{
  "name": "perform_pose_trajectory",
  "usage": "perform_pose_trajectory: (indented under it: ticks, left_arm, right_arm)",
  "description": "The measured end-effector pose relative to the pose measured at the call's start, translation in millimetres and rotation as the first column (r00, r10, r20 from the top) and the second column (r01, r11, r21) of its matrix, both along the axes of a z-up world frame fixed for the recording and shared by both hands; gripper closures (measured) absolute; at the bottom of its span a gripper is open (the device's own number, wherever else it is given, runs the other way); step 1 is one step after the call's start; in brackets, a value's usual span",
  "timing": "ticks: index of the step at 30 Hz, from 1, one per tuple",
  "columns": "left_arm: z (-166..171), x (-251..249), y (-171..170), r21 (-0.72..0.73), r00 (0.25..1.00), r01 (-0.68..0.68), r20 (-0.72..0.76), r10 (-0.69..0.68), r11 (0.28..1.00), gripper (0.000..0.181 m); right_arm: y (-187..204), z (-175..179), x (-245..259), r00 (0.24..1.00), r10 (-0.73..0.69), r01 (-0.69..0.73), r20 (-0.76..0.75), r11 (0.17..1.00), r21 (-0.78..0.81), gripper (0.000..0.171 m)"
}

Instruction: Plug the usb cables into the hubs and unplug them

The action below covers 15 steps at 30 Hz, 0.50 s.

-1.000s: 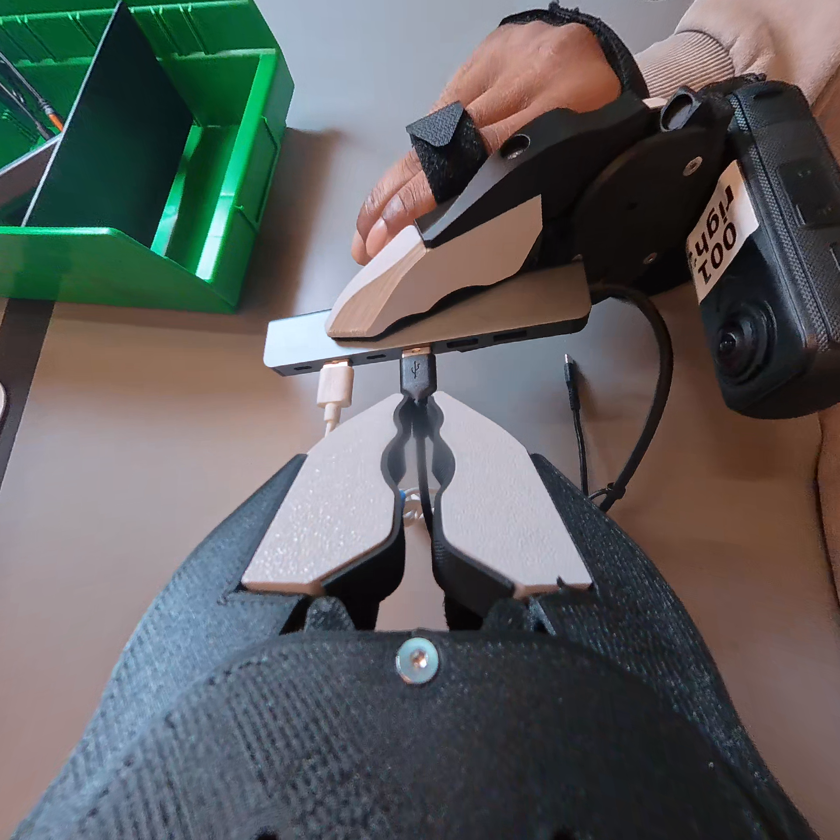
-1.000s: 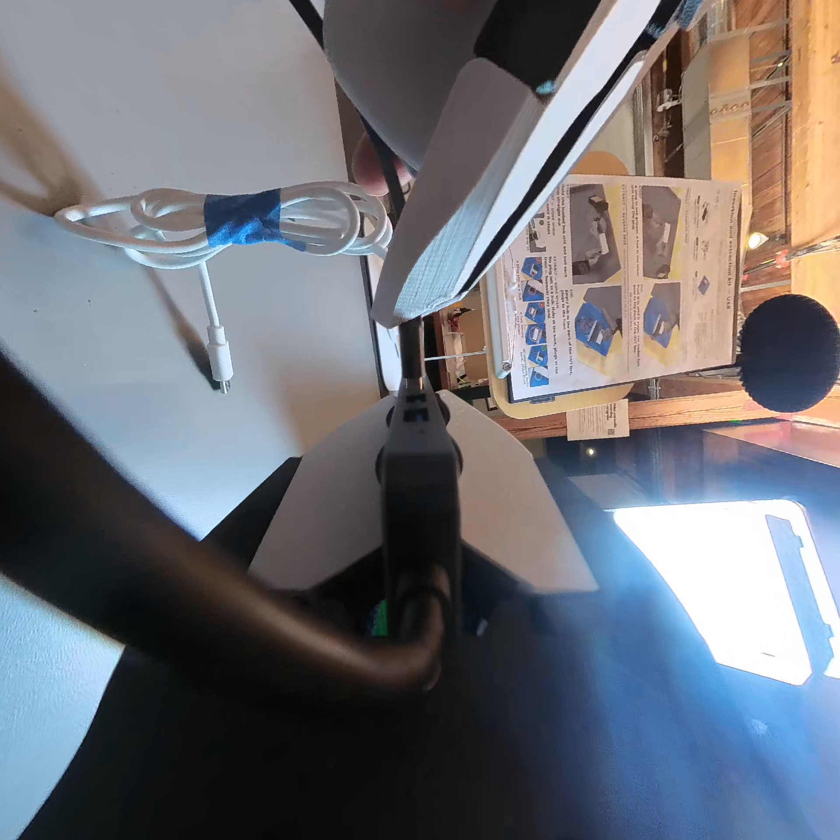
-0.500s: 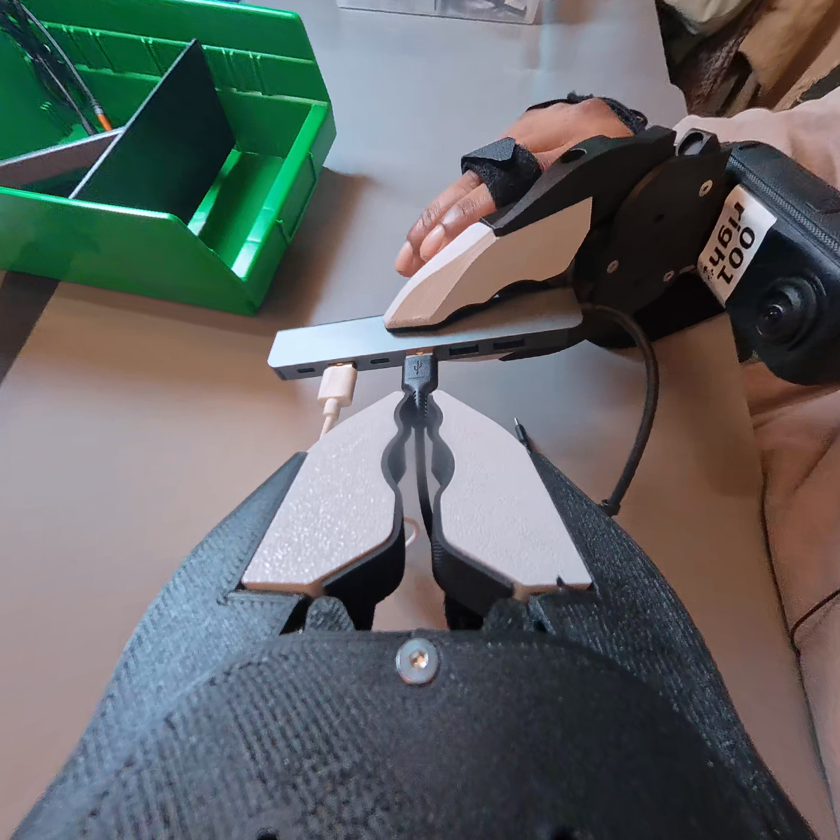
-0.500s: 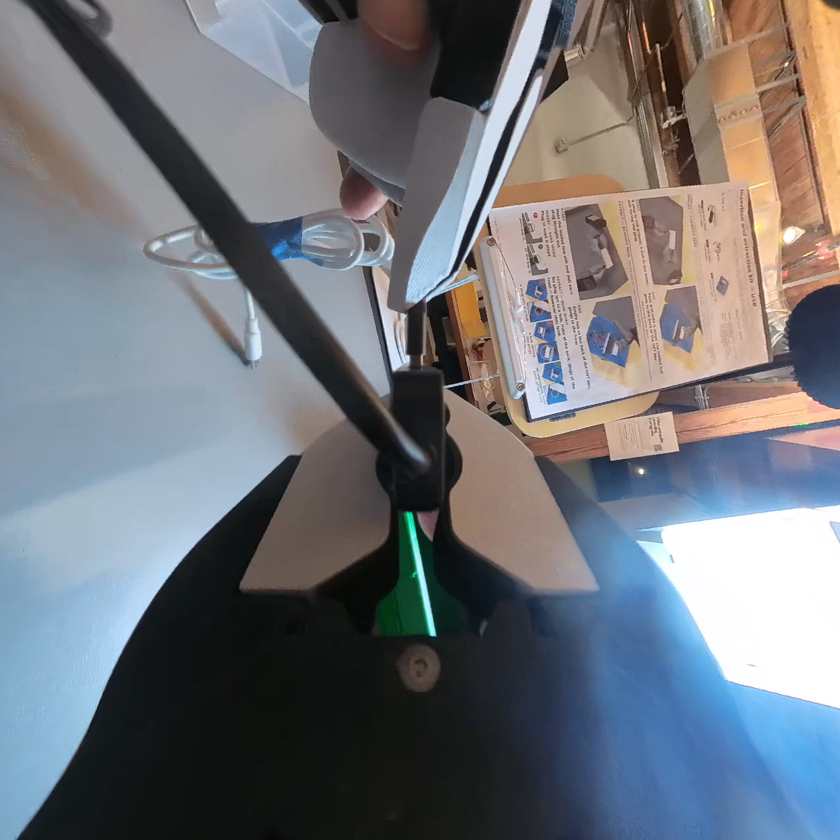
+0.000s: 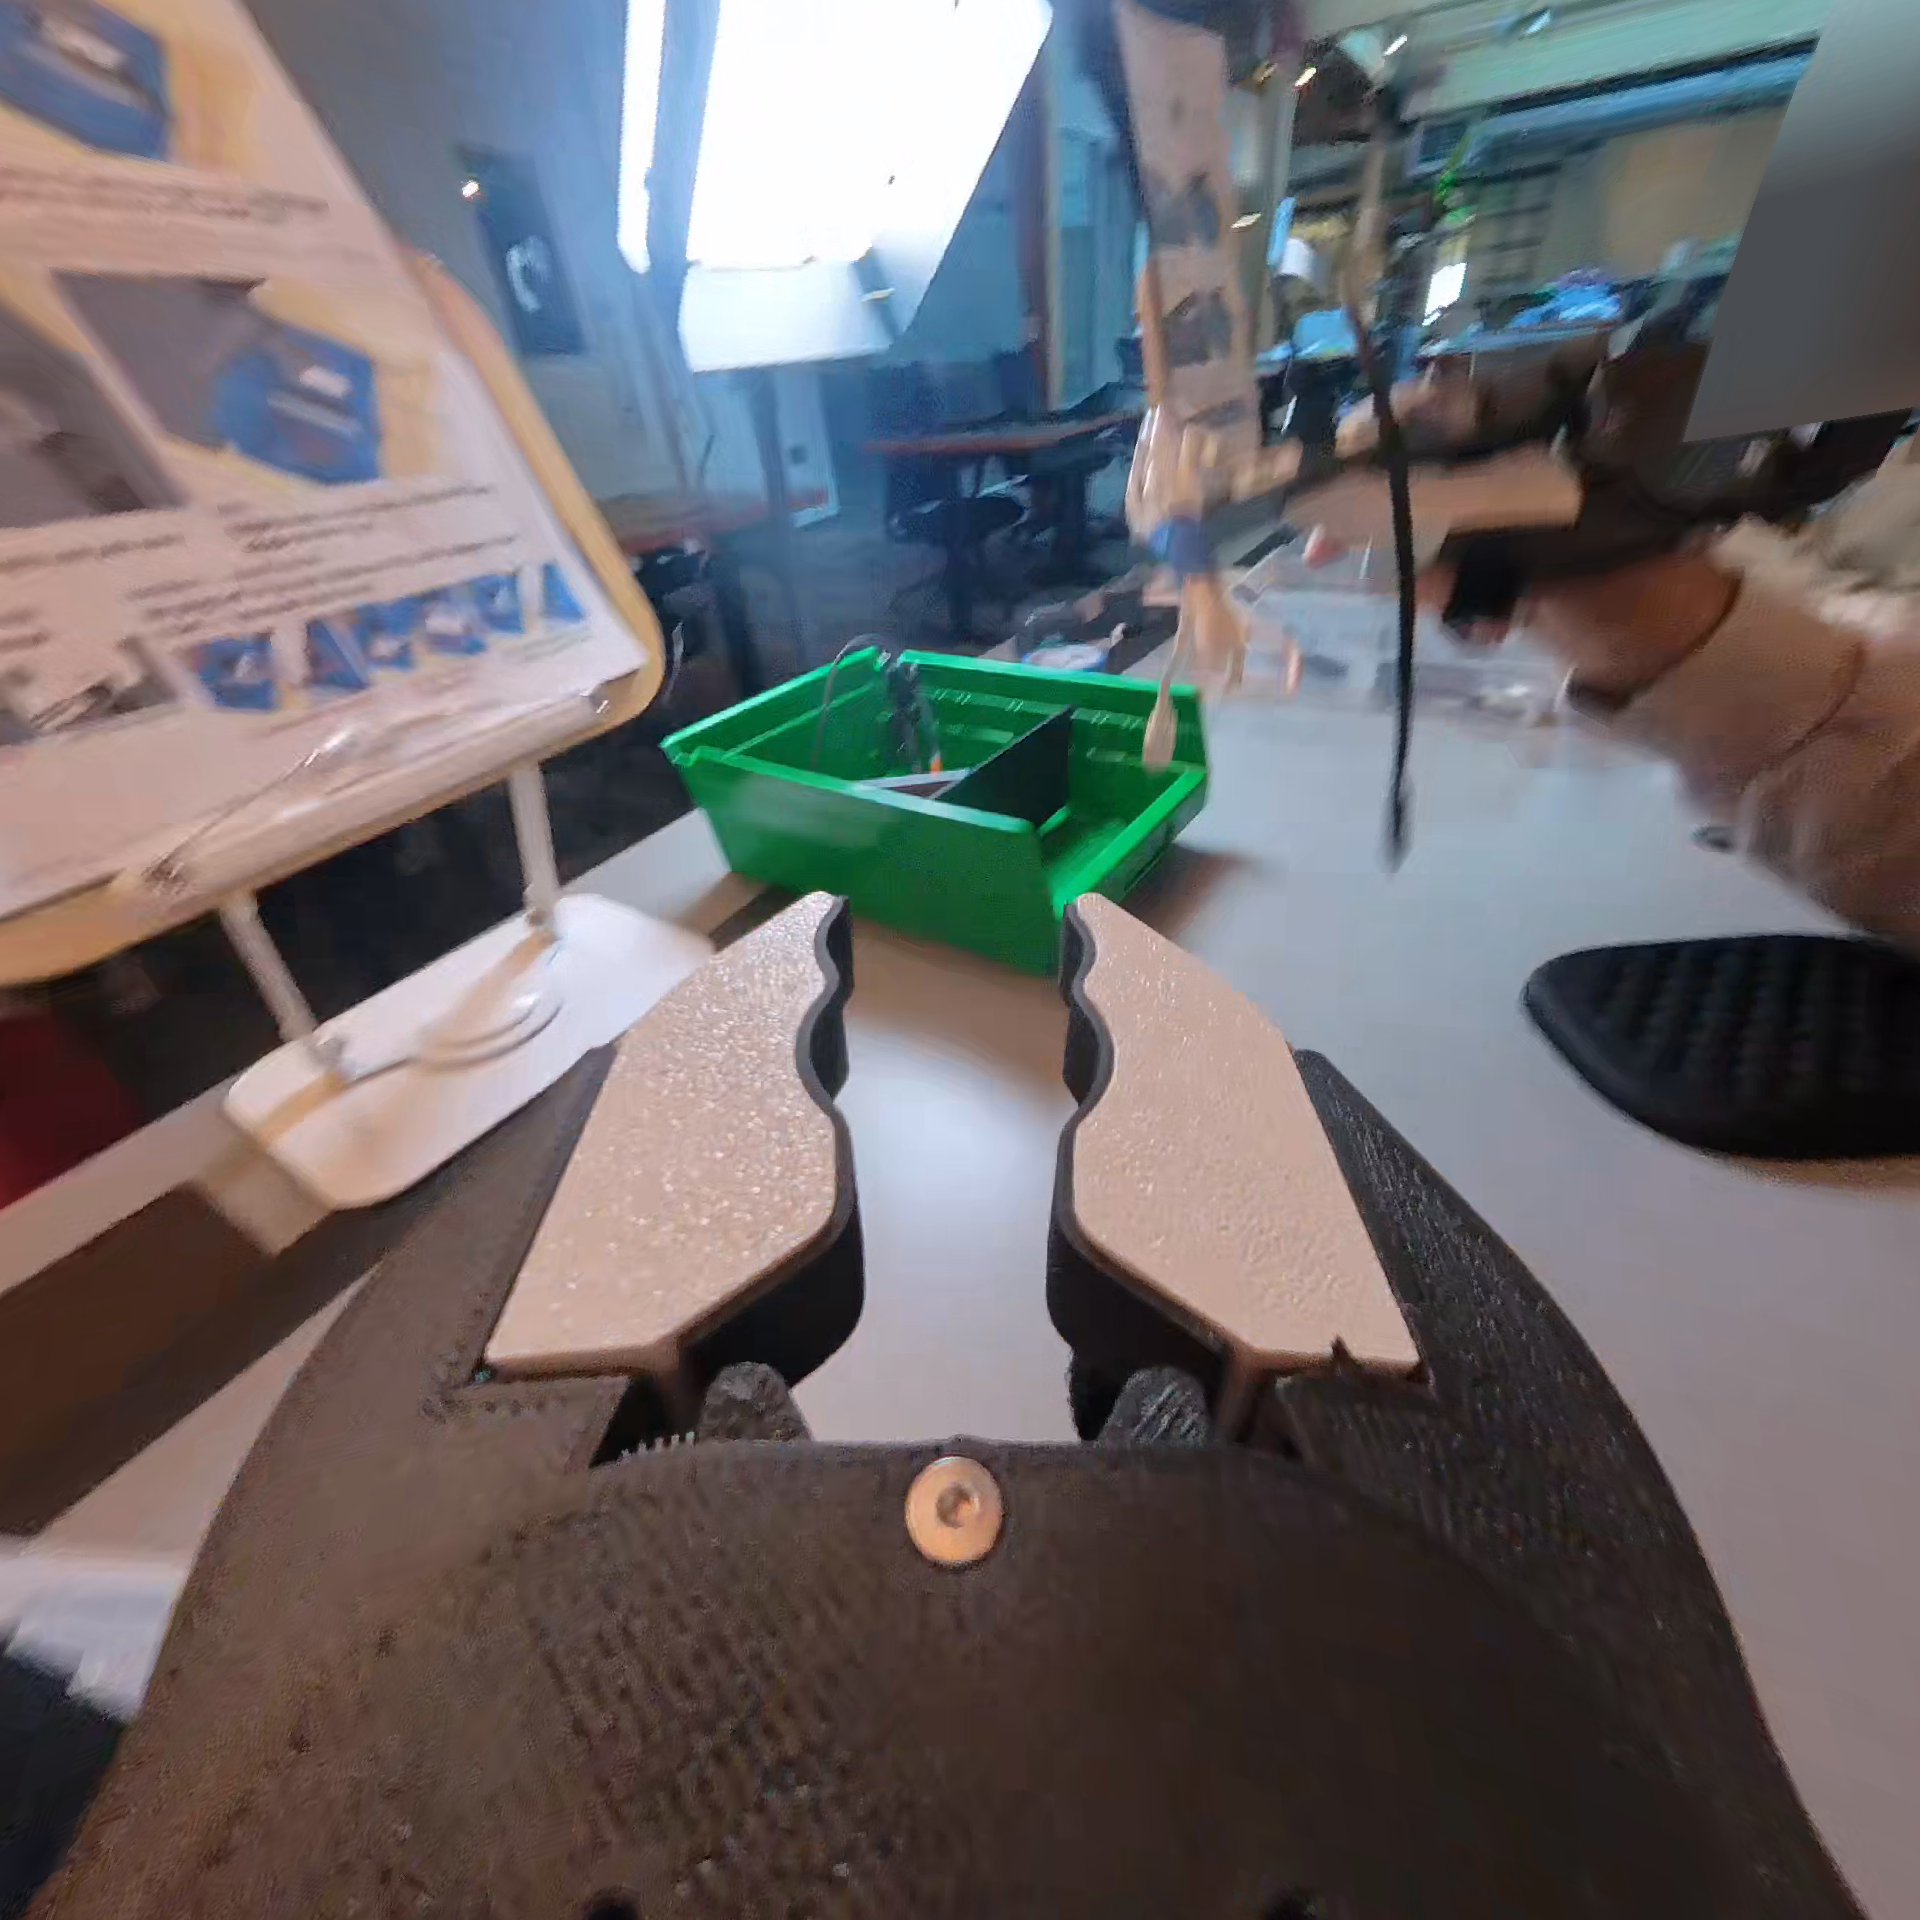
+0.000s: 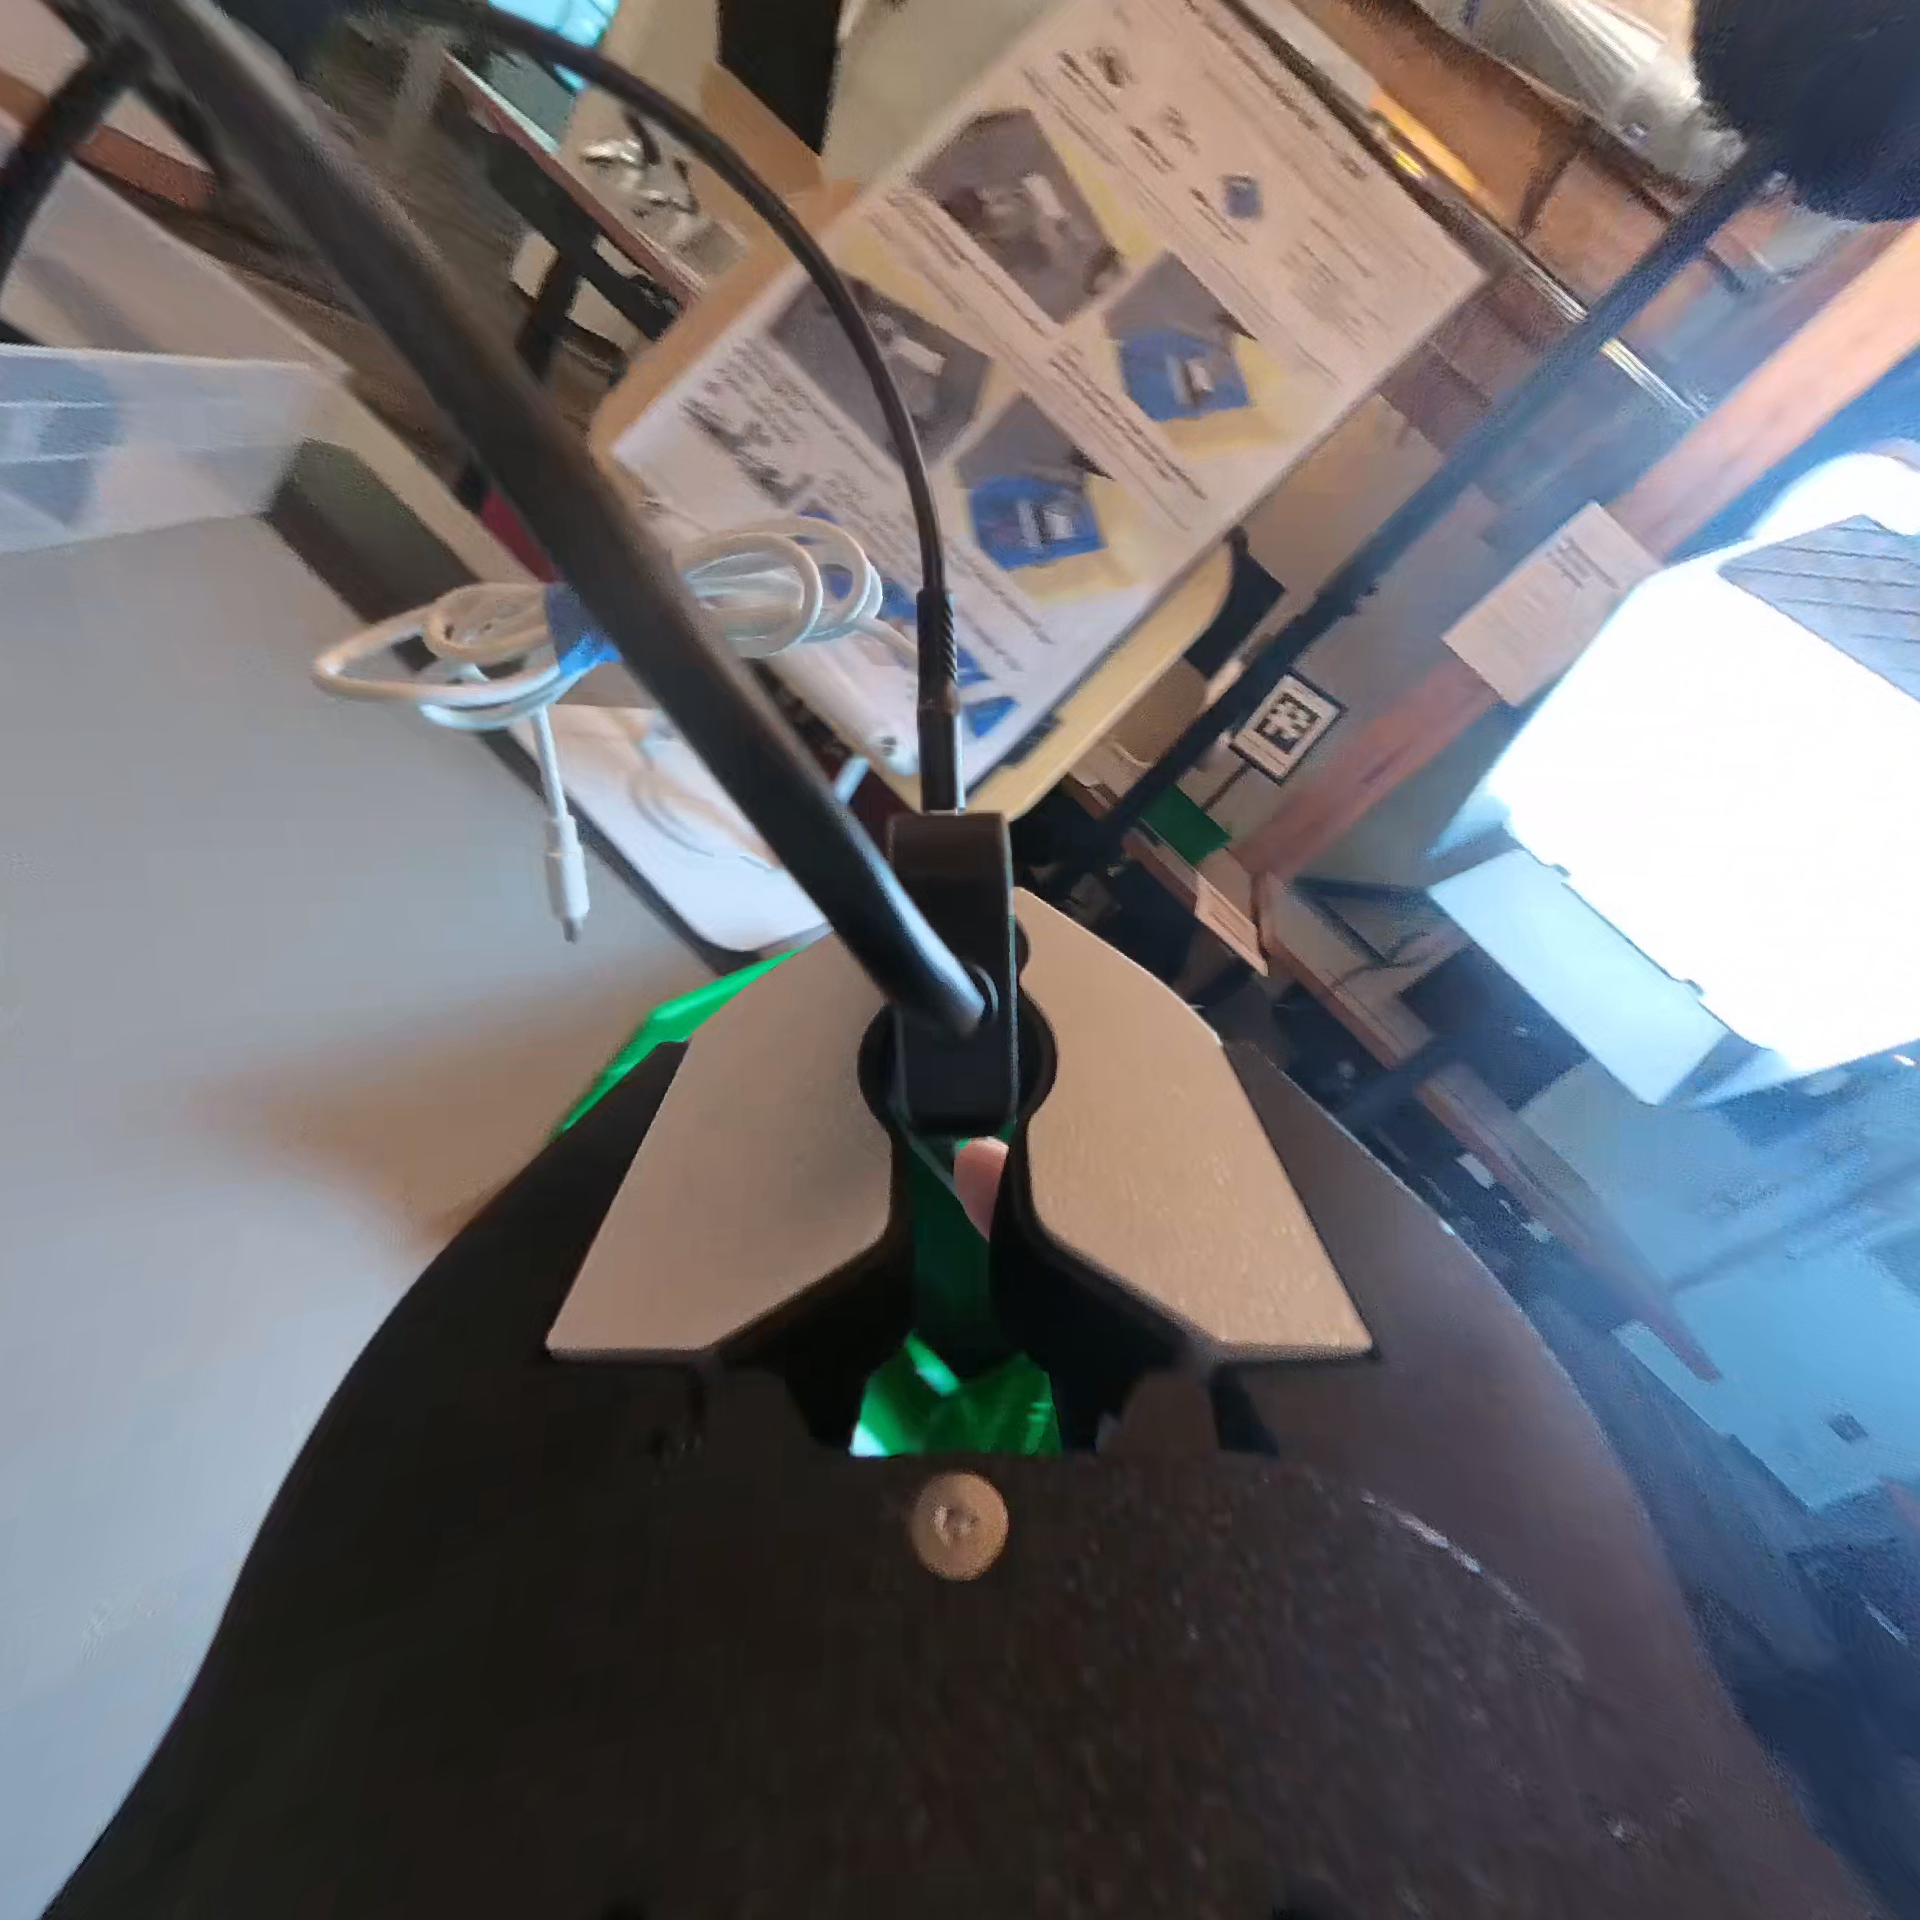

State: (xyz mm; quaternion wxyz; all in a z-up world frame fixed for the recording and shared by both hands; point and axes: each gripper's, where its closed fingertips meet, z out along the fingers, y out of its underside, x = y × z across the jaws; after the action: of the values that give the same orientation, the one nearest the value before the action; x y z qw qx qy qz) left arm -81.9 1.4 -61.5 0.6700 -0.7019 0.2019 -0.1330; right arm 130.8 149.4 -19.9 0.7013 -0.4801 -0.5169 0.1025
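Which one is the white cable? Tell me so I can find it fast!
Look in the right wrist view at the pale table. Near its far edge, in front of the tilted poster, lies the white cable, coiled in loops. Unlike the black cables nearby, it has blue tape around its middle.

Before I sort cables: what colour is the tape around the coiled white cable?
Blue tape wraps the coiled white cable; clearest in the right wrist view.

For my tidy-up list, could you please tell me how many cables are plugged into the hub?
2: a thin black cable and a bundled white cable; others may be hidden.
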Motion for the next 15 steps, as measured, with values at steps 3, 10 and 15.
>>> perform_pose_trajectory:
  ticks: [3,10,15]
  left_arm:
    - [-32,-21,-13,-0.05,0.998,-0.062,-0.009,0.062,0.997,0.142]
    - [-77,-14,-25,-0.088,0.998,-0.067,-0.012,0.066,0.994,0.144]
    - [-91,-4,-25,-0.101,0.999,-0.03,-0.046,0.025,0.994,0.144]
  right_arm:
    - [56,23,12,0.993,-0.097,0.097,0.07,0.995,-0.009,0.16]
    - [188,5,20,0.814,-0.312,0.335,0.49,0.941,0.041,0.16]
    - [237,-46,8,0.596,-0.331,0.392,0.732,0.915,0.095,0.161]
